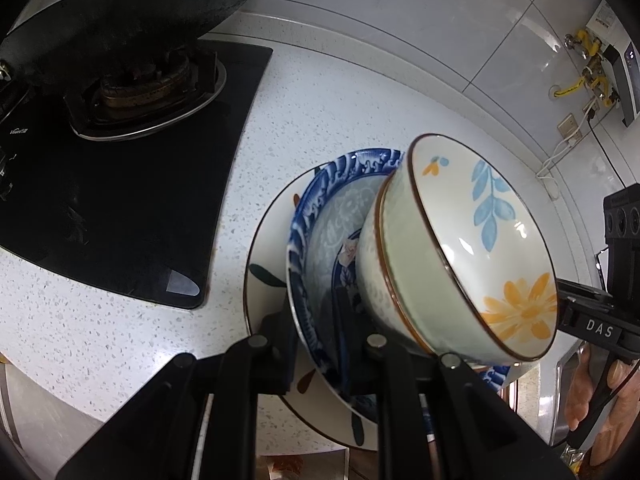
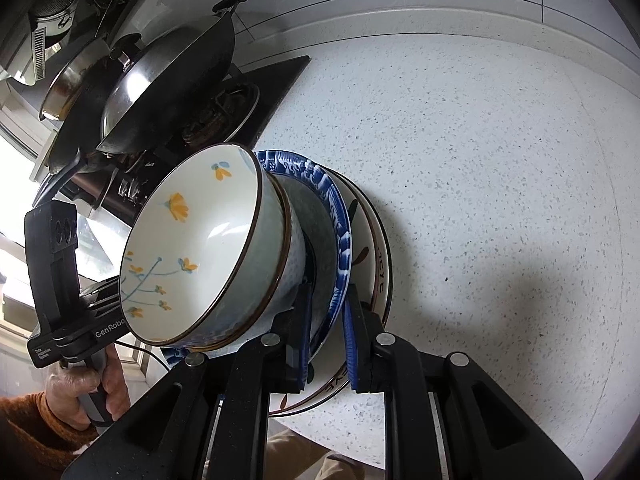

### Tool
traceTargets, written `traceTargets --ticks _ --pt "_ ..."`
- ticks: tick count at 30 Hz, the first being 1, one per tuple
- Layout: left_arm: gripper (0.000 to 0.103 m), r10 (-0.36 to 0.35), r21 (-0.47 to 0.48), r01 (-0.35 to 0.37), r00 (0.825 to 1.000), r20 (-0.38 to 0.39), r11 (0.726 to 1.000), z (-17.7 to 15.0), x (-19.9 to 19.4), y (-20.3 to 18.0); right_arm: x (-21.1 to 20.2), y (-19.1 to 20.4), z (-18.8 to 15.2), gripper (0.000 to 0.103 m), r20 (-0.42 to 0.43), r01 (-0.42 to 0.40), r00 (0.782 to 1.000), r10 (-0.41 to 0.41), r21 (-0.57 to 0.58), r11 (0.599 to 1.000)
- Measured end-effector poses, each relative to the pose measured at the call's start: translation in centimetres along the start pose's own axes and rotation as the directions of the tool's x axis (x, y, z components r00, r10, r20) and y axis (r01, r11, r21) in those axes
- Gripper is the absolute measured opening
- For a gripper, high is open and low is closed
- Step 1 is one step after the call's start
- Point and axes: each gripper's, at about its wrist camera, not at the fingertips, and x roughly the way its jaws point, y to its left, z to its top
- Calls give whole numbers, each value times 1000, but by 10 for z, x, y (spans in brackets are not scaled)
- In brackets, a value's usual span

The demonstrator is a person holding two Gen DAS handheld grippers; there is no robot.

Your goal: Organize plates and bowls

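I see a stack of dishes: a white plate (image 1: 264, 248) with leaf marks at the bottom, then a blue patterned plate (image 1: 320, 200), then two nested bowls. The top bowl (image 1: 480, 240) is white inside with yellow flowers and blue leaves. My left gripper (image 1: 312, 332) is shut on the plates' rim at one side. My right gripper (image 2: 326, 336), with blue pads, is shut on the rim at the opposite side. From the right wrist, the flowered bowl (image 2: 200, 248), the blue plate (image 2: 340, 220) and the white plate (image 2: 380, 264) show edge-on. Each view shows the other gripper in a hand (image 2: 80, 384).
The stack hangs over a speckled white counter (image 2: 500, 180). A black gas hob (image 1: 132, 200) with a burner lies to the left, with a lidded wok (image 2: 172, 92) on it. On the tiled wall are yellow gas pipes (image 1: 592, 72) and a socket. A steel edge (image 1: 560, 384) shows at the right.
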Motion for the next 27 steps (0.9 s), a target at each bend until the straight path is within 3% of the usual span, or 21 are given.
traceTargets --ticks 10,16,18,20,27 --pt "16 -4 16 3 1000 21 1000 0 -9 4 -8 -2 -5 14 41 -1 999 0 24 1000" --pt "31 -49 0 49 996 70 999 -4 -29 13 -25 -2 -10 16 105 -3 994 -1 36 999" --pt "48 -44 3 43 994 98 999 -6 -39 12 -32 -1 -10 22 131 2 991 -7 36 999" --pt "54 -43 6 43 989 143 999 -8 -51 14 -41 3 -13 35 160 23 987 -27 27 999" --pt "62 -61 43 51 960 272 998 -21 -98 14 -66 16 -35 57 241 89 967 -88 5 996"
